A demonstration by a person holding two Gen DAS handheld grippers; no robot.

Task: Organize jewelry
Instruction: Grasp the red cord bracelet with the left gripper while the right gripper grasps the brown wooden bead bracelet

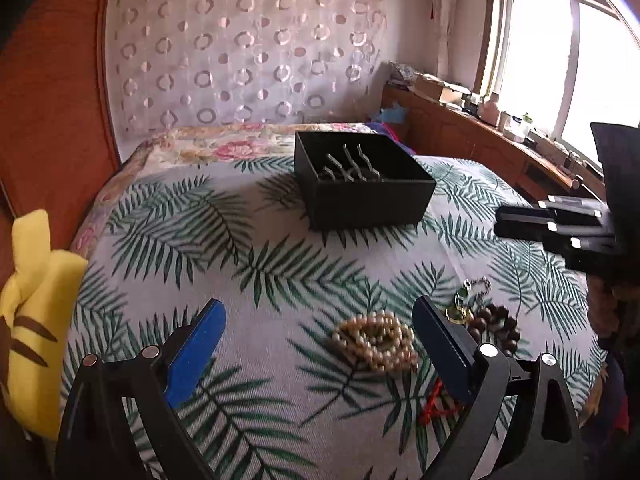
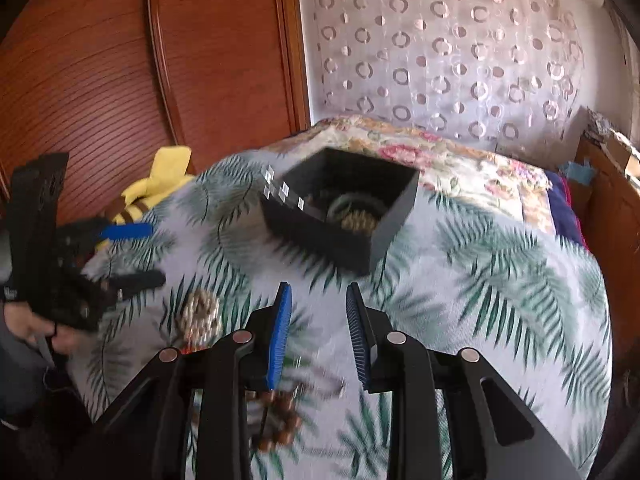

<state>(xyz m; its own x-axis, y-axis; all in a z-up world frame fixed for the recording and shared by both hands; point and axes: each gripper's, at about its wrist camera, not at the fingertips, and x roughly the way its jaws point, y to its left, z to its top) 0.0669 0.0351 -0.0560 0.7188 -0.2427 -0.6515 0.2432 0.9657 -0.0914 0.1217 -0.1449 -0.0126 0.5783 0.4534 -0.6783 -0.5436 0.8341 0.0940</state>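
the left tongs (image 1: 318,334) stand wide open, empty, straddling the pearl strand (image 1: 374,340) heaped on the palm-print cloth (image 1: 280,272); it seems best to drop low and pinch the thick heap, then carry it ahead to the black box (image 1: 362,184). the right tongs (image 2: 318,328) hang partly open, empty, dark wooden beads (image 2: 280,420) blurred beneath.

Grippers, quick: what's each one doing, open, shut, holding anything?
Left hand-held gripper: open, empty, above the pearl beads.
Right hand-held gripper: open, holding nothing.
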